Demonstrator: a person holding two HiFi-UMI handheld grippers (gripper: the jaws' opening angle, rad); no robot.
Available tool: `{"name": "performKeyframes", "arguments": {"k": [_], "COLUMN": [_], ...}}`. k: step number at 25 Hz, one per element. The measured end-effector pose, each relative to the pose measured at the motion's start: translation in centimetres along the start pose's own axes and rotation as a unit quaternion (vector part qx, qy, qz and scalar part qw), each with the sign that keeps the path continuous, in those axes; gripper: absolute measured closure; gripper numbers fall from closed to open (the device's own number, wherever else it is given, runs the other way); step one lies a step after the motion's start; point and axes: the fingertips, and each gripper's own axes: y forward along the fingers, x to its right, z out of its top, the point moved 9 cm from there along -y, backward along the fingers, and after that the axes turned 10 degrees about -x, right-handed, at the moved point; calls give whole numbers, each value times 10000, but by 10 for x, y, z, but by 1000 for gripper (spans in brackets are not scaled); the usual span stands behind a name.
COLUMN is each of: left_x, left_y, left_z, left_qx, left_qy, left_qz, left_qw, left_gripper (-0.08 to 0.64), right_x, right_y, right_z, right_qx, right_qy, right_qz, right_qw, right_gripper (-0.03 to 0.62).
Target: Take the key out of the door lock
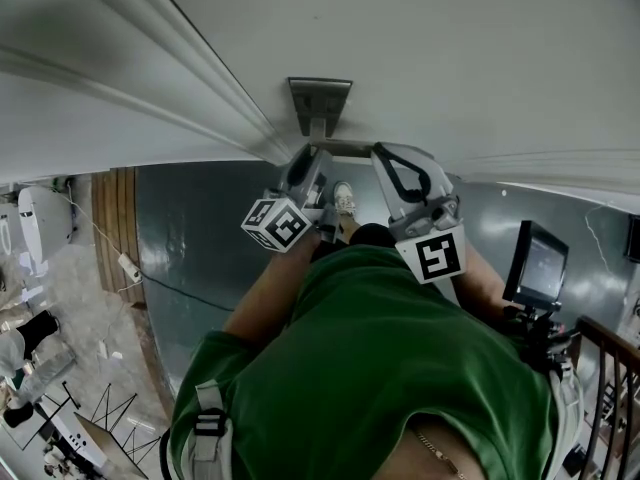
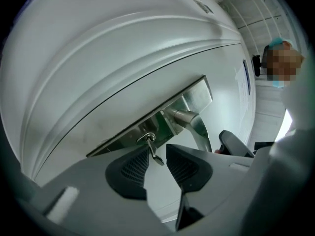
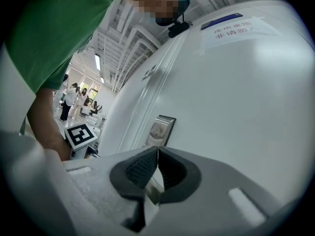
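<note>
A small metal key (image 2: 152,149) hangs out of the lock cylinder (image 2: 146,137) on the door's steel lock plate (image 2: 162,117), just below the lever handle (image 2: 194,122). My left gripper (image 2: 158,154) is open, its dark pads on either side of the key without pressing on it. In the head view it reaches to the door under the plate (image 1: 320,100), with its marker cube (image 1: 277,223) facing up. My right gripper (image 3: 157,152) is shut, its pad tips touching, beside the handle. A sliver of metal shows behind its pads; I cannot tell what it is. Its tip (image 2: 234,142) appears right of the handle.
The white panelled door (image 1: 450,58) fills the space ahead, with a paper notice (image 3: 236,31) stuck on it. A monitor (image 1: 537,265) and a railing (image 1: 605,368) stand to the right. Several people (image 3: 69,100) are far off in the room behind.
</note>
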Motion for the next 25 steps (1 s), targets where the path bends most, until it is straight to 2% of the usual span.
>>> {"name": "performKeyframes", "arguments": {"k": [2, 6, 10, 14, 25], "left_x": [-6, -9, -7, -8, -10], "left_y": [-2, -4, -5, -1, -3], "left_z": [-1, 0, 0, -2, -4], "left_qx": [125, 202, 184, 360, 433], "left_qy": [-200, -601, -929, -1391, -1939], "left_qz": [-64, -265, -389, -862, -1170], "left_qw": [9997, 9976, 9947, 9859, 9730], "left_gripper": [469, 474, 486, 494, 512], "right_x": [-2, -6, -11, -12, -10], "right_y": [0, 3, 4, 8, 15], "right_z": [1, 4, 3, -1, -10], "right_qx": [28, 30, -22, -242, -857], "right_qy": [1, -37, -329, -709, -1010], "right_qz": [106, 408, 803, 1011, 1237], "right_qw": [9999, 9992, 9962, 9921, 9834], "right_gripper": [591, 562, 500, 437, 433]}}
